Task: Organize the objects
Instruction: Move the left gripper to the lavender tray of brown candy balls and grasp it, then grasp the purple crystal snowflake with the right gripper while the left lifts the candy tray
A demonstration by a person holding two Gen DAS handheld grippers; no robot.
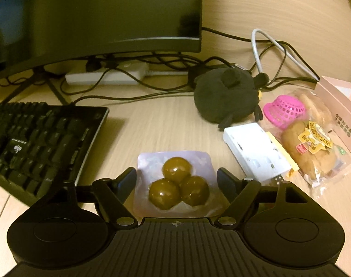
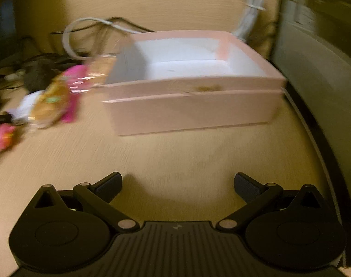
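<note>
The egg pack (image 1: pixel 174 182) sits between the spread left gripper (image 1: pixel 176 180), ungrasped, the right gripper (image 2: pixel 177 184) spread and empty, and the box (image 2: pixel 198 101) empty, so sorting looks barely begun.

My right wrist view smears the bread packet (image 2: pixel 51 102); the keyboard (image 1: pixel 37 143) runs off the left edge.

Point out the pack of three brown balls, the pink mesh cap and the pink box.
pack of three brown balls (image 1: pixel 176 166): left wrist view, on the top ball.
pink mesh cap (image 1: pixel 287 109): left wrist view, on its mesh dome.
pink box (image 2: pixel 191 113): right wrist view, on its front wall.
</note>
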